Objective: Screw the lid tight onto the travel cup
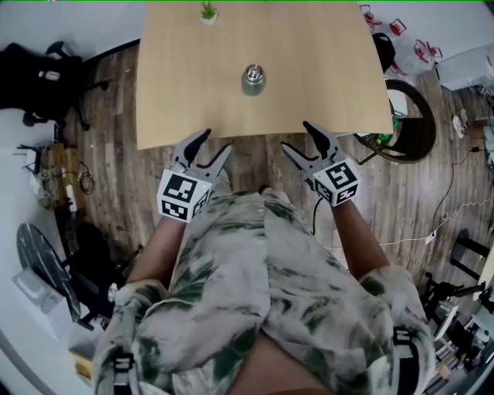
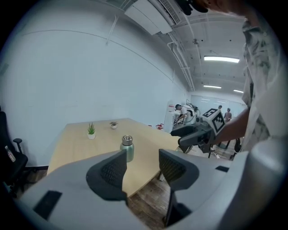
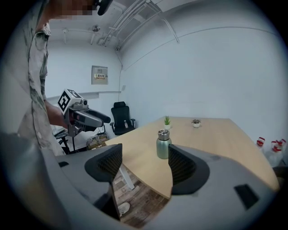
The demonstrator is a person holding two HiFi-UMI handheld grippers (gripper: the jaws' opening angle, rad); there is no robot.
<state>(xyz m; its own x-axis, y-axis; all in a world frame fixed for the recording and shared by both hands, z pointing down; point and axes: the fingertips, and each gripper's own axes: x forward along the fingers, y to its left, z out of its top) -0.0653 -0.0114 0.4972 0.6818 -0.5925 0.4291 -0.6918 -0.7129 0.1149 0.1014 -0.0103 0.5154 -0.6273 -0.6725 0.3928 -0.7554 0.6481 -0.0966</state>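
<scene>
The travel cup (image 1: 253,79), pale green metal, stands upright on the light wooden desk (image 1: 324,69) with its silver lid (image 2: 127,139) sitting on top. How tightly the lid is turned cannot be told.

Both grippers hover on the person's side of the cup, off the desk's near edge and well apart from the cup. The left gripper (image 1: 218,140) is to the cup's left and the right gripper (image 1: 295,136) to its right, both pointing toward it. The left fingers (image 2: 112,173) stand wide with nothing between them; in the left gripper view the cup shows only in the distance, just beside the left finger's tip. The right fingers (image 3: 182,166) are also spread wide and empty, and the cup shows far off in the gap between them.

Beyond the cup, on its far left side, is a small potted plant (image 1: 208,11), and past that a second tiny pot (image 3: 195,122). A black office chair (image 3: 120,117) stands off the desk, left of the cup.
</scene>
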